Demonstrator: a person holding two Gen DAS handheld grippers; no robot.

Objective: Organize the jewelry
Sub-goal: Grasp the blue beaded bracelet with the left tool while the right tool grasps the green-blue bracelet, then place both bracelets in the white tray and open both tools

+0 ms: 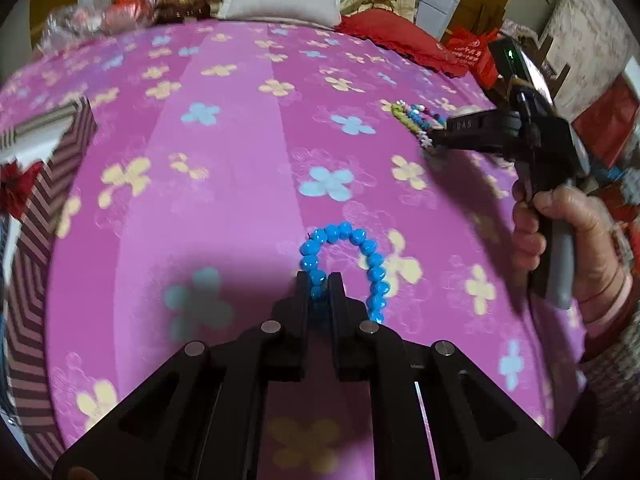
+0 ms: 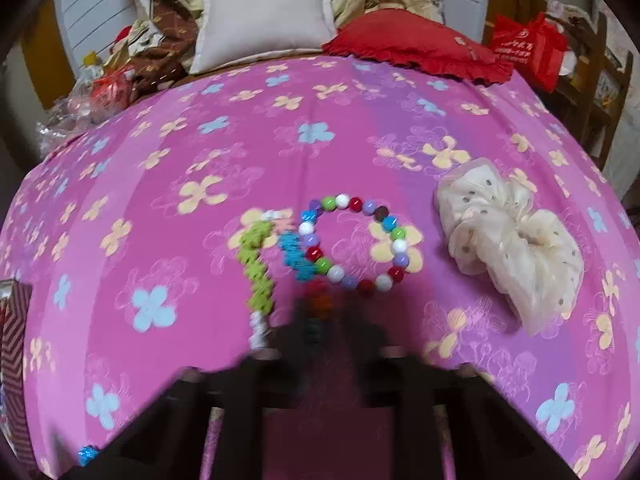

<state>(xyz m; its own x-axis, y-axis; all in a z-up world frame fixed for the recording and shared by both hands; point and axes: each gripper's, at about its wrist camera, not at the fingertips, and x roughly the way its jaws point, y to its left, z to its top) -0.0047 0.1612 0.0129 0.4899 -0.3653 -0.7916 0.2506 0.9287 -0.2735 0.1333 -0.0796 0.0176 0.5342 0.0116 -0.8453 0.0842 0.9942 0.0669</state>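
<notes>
My left gripper (image 1: 319, 280) is shut on a blue bead bracelet (image 1: 344, 232), whose loop lies on the pink flowered bedspread (image 1: 240, 140) just beyond the fingertips. Far right in the left wrist view, a hand (image 1: 560, 232) holds my right gripper (image 1: 434, 136), its tip at a flower-bead bracelet (image 1: 404, 118). In the right wrist view the right gripper (image 2: 318, 320) is blurred and shut on the red and dark end of that flower-bead bracelet (image 2: 256, 264). A round bracelet of mixed coloured beads (image 2: 399, 246) lies touching it on the right.
A cream scrunchie (image 2: 508, 236) lies right of the bracelets. A striped gift box (image 1: 44, 184) with a red bow stands at the bed's left edge. A white pillow (image 2: 264, 16), a red pillow (image 2: 412, 40) and folded quilts line the far end.
</notes>
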